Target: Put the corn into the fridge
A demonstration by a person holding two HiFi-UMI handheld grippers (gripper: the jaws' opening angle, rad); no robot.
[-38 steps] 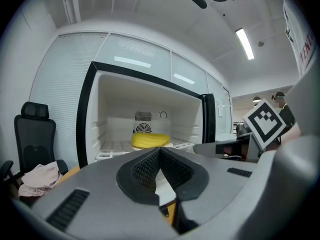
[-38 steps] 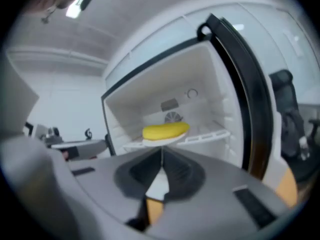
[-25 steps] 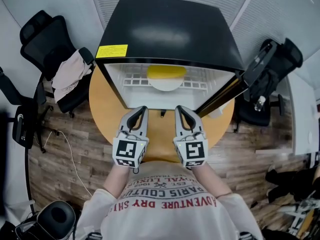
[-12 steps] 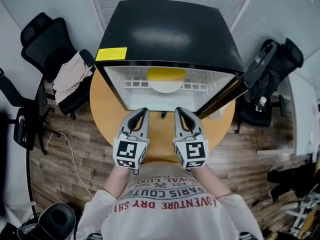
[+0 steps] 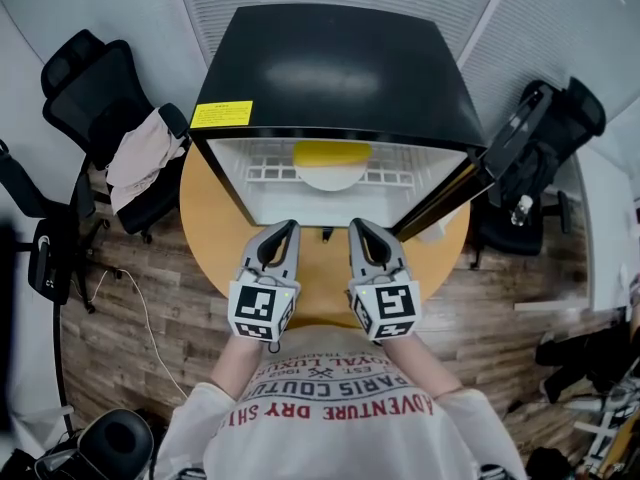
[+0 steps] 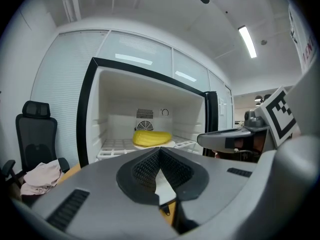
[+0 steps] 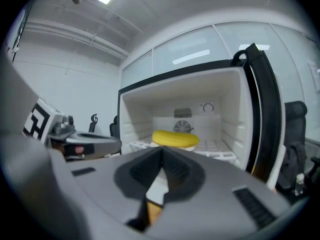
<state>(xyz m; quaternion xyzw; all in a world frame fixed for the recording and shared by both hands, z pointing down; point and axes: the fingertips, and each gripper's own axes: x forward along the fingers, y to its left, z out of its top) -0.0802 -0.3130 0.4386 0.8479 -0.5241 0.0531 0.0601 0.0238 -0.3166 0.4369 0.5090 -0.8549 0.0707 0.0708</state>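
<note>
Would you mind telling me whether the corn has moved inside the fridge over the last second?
No. The corn still lies on its white plate, centred on the wire shelf of the fridge, as before.

My path into the open fridge [image 5: 330, 68] free, door [image 5: 445, 196] swung out right, corn [image 5: 332, 152] mid-shelf, bare rack [image 5: 265, 173] beside it

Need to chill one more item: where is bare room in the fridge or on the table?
Free: the shelf either side of the plate holding the corn, and the table left of the fridge. Crowded: the table strip at the opening, under the left gripper and right gripper.
</note>
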